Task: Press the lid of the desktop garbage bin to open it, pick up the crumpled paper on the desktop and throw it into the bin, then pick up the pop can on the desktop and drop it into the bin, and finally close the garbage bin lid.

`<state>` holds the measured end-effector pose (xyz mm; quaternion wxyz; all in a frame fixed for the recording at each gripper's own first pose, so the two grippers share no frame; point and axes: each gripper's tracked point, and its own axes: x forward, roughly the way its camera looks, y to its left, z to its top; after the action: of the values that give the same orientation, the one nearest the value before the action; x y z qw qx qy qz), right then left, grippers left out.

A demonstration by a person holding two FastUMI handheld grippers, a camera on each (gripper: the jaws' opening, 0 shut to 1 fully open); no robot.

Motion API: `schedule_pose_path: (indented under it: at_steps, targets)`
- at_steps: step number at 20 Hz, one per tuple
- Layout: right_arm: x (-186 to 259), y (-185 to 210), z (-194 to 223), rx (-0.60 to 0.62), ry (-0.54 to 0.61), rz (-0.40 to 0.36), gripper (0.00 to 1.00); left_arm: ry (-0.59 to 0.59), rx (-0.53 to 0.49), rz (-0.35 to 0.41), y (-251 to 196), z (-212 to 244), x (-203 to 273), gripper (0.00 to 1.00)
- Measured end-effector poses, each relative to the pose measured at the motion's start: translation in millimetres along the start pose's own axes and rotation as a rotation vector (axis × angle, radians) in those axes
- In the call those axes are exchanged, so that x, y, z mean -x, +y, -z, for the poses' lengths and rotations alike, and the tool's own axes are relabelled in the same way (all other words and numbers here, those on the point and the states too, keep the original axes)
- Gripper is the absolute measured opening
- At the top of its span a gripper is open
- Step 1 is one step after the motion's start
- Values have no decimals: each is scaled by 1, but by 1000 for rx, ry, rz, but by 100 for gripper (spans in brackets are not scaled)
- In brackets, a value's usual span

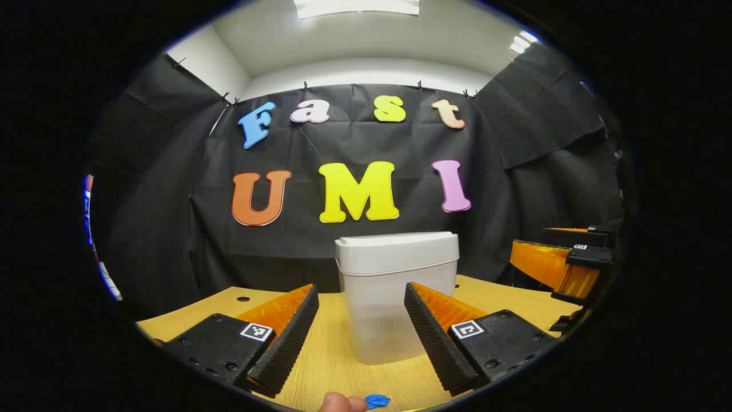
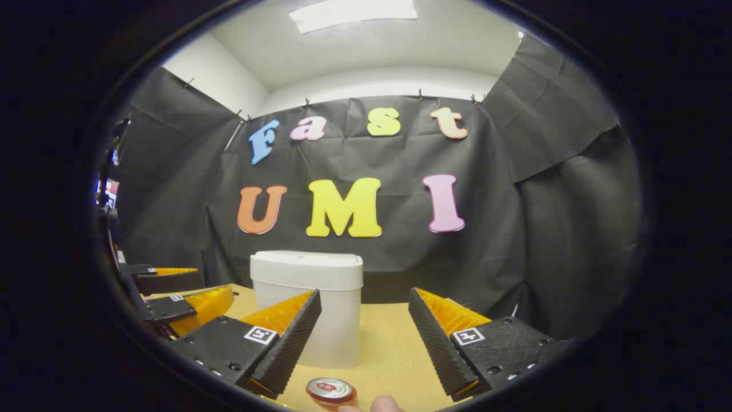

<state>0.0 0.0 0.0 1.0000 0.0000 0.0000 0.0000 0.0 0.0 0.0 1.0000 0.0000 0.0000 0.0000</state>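
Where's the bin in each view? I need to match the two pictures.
Left gripper view: bin at centre, between this gripper's fingers, lid shut.
Right gripper view: bin left of centre, behind the left finger.
Shared landmark: the wooden table it stands on.

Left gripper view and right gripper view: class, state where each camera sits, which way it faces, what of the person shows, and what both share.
Left gripper view: rides the left claw, faces the closed bin head-on; a fingertip shows below.
Right gripper view: rides the right claw, faces the booth wall, the bin left of centre, pop can and a fingertip below.
Shared: bin, wooden desktop.
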Motion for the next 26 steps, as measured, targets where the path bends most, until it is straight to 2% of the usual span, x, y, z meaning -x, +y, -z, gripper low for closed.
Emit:
schedule_pose_path:
  at_steps: [7, 8, 11, 13, 14, 16, 23, 26]
  targets:
    - [-4, 5, 6, 4, 28, -4, 95, 18, 13, -10, 7, 5, -1, 97]
    - [-4, 5, 6, 6, 34, -2, 98, 21, 16, -13, 8, 5, -2, 97]
    - [-5, 4, 13, 7, 50, -2, 95, 30, 24, -26, 11, 7, -2, 97]
    - [-5, 5, 18, -4, 68, -7, 98, 48, 26, -44, 15, 12, -2, 97]
    - [-6, 6, 18, -7, 73, -8, 95, 51, 31, -60, 18, 12, -1, 100]
    - [-8, 6, 18, -8, 73, -8, 95, 47, 41, -86, 23, 8, 2, 97]
    - [-13, 12, 23, -17, 76, -16, 95, 43, 26, -111, 30, 5, 5, 97]
    - [-12, 12, 23, -12, 86, -28, 95, 42, 42, -96, 24, 4, 3, 97]
